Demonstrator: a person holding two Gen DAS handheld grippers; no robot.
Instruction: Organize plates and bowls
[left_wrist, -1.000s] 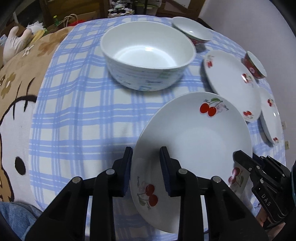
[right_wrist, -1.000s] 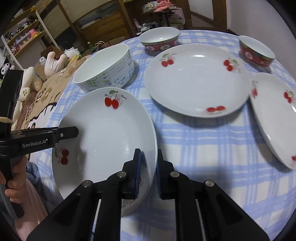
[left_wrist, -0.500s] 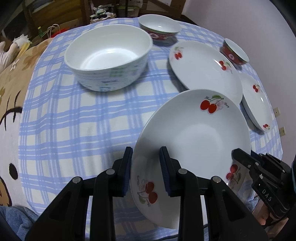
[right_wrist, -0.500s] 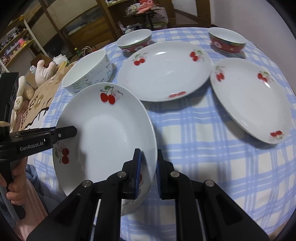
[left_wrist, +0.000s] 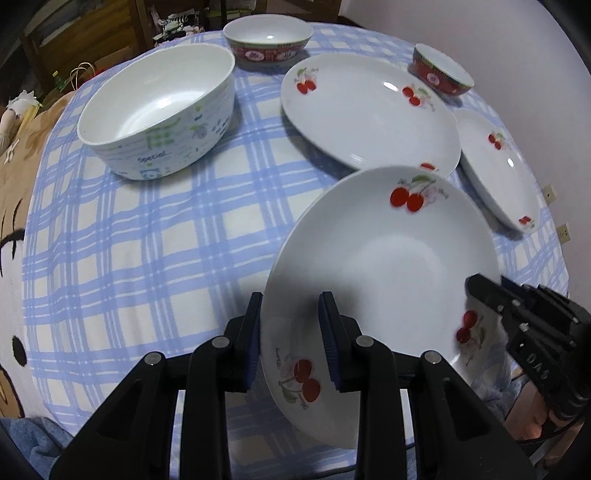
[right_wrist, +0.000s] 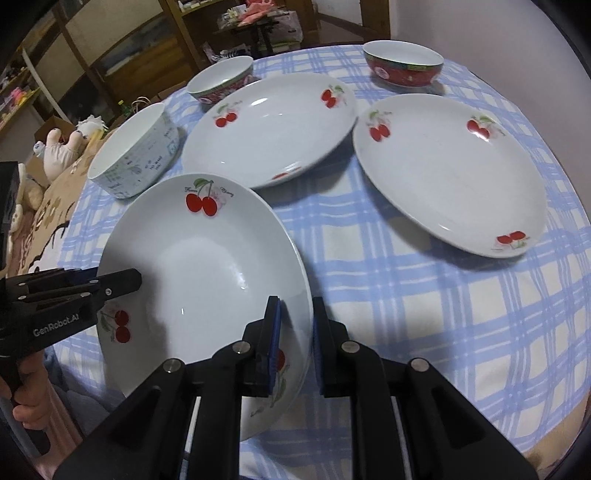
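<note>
A white cherry plate (left_wrist: 380, 266) (right_wrist: 199, 266) hangs above the checked cloth, carried by both grippers. My left gripper (left_wrist: 290, 317) is shut on its left rim. On the opposite rim my right gripper (right_wrist: 295, 317) is shut too; it shows in the left wrist view as a black block (left_wrist: 517, 325). Two more cherry plates lie beyond: a big one (left_wrist: 365, 110) (right_wrist: 269, 125) just past the held plate's far edge, and another (left_wrist: 498, 166) (right_wrist: 450, 170) to its right.
A large white printed bowl (left_wrist: 159, 110) (right_wrist: 136, 155) stands at the left. Two red-patterned bowls (left_wrist: 267, 38) (left_wrist: 441, 74) sit at the far side. The round table (left_wrist: 110, 240) has a blue checked cloth. A hand (right_wrist: 26, 402) grips the left handle. Shelves and soft toys lie beyond.
Both grippers carried the held plate to the right, toward the other cherry plates. The big white bowl slid left in view, and the far plates came nearer. Both grips stayed the same.
</note>
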